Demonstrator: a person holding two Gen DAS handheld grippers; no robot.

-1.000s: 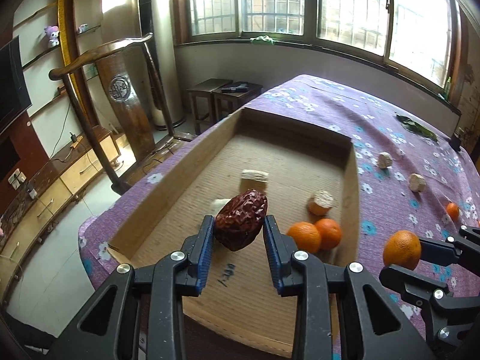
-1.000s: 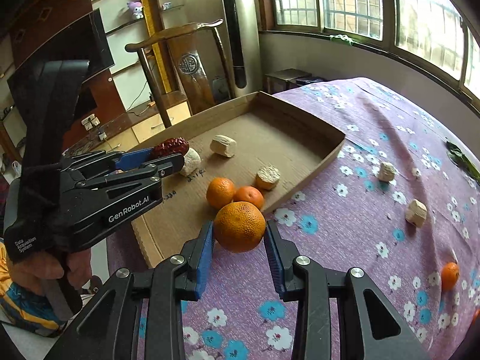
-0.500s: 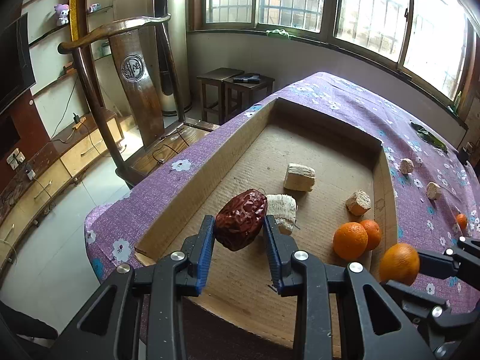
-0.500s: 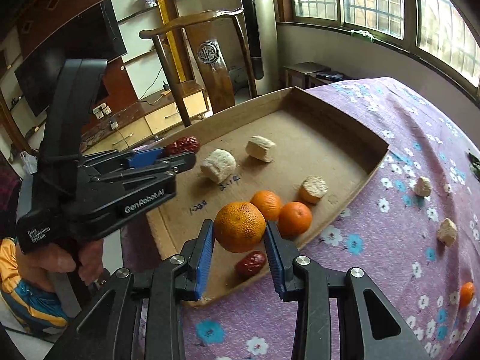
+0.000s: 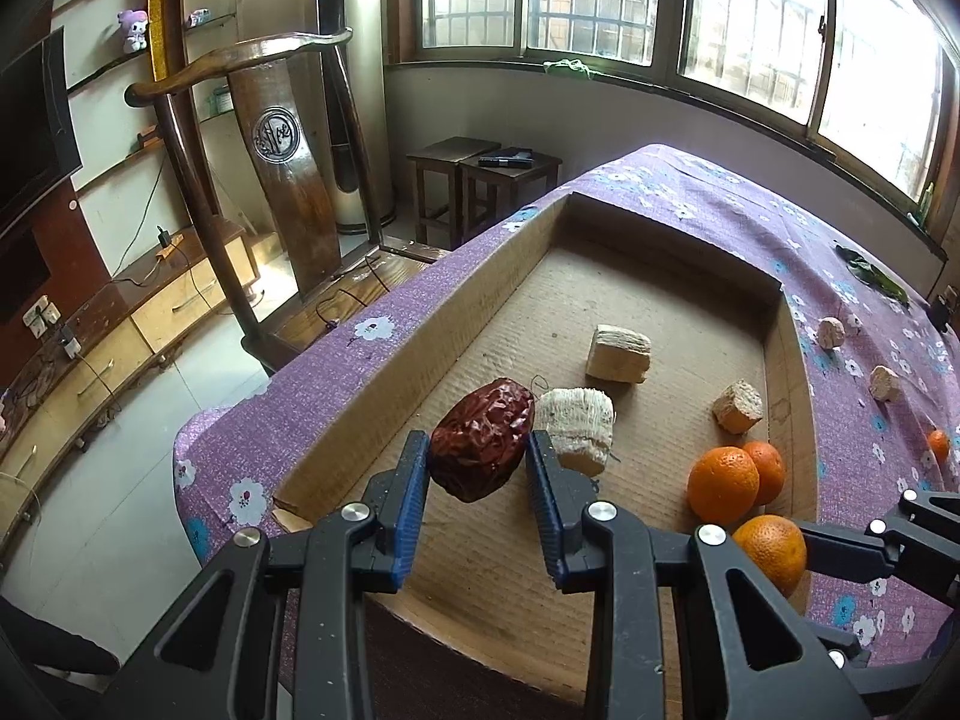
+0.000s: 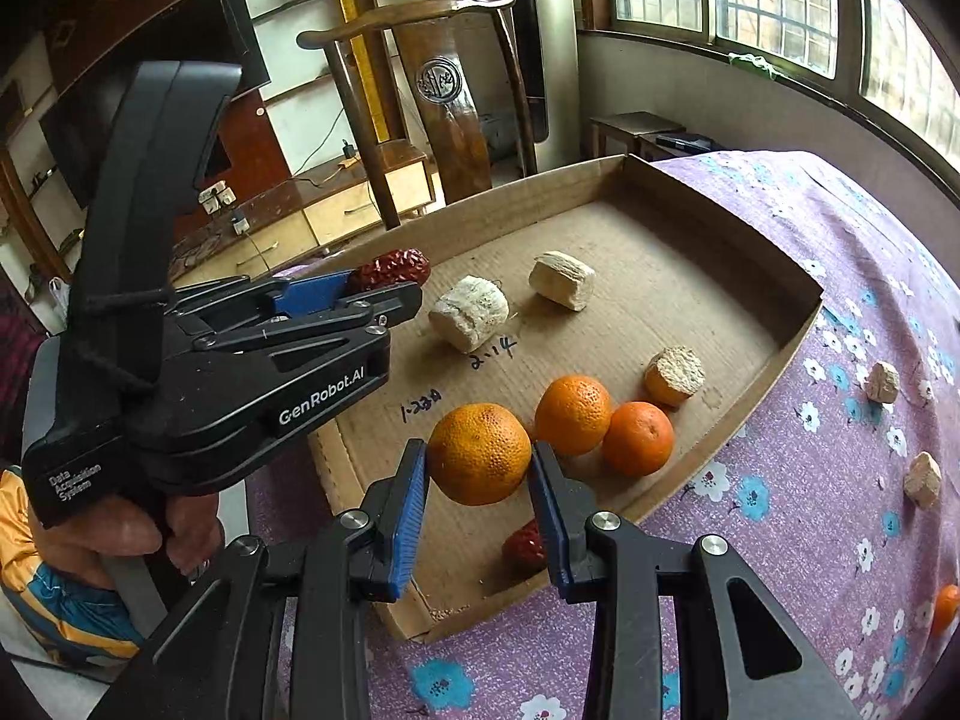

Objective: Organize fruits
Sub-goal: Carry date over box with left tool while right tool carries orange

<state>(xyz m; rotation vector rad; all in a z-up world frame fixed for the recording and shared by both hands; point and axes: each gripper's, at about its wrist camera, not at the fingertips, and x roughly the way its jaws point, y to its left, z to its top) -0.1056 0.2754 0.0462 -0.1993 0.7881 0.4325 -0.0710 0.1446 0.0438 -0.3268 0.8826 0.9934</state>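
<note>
My left gripper (image 5: 478, 459) is shut on a wrinkled red date (image 5: 482, 439), held above the near left part of the cardboard tray (image 5: 384, 360). My right gripper (image 6: 478, 468) is shut on an orange (image 6: 479, 453), held above the tray's near edge; it also shows in the left wrist view (image 5: 771, 551). Two oranges (image 6: 574, 414) (image 6: 637, 438) lie together in the tray. A second red date (image 6: 523, 545) lies in the tray below my right gripper. Three pale chunks (image 6: 469, 312) (image 6: 562, 279) (image 6: 674, 374) lie in the tray.
The tray sits on a purple flowered tablecloth (image 6: 840, 540). Two pale chunks (image 6: 882, 381) (image 6: 924, 479) and a small orange (image 6: 945, 606) lie on the cloth to the right. A green leaf (image 5: 873, 273) lies far right. A wooden chair (image 5: 282, 180) stands beyond the table's left edge.
Both grippers have moved toward the tray's near end with their fruit still held. The right gripper with the orange has come from over the cloth to over the tray.
</note>
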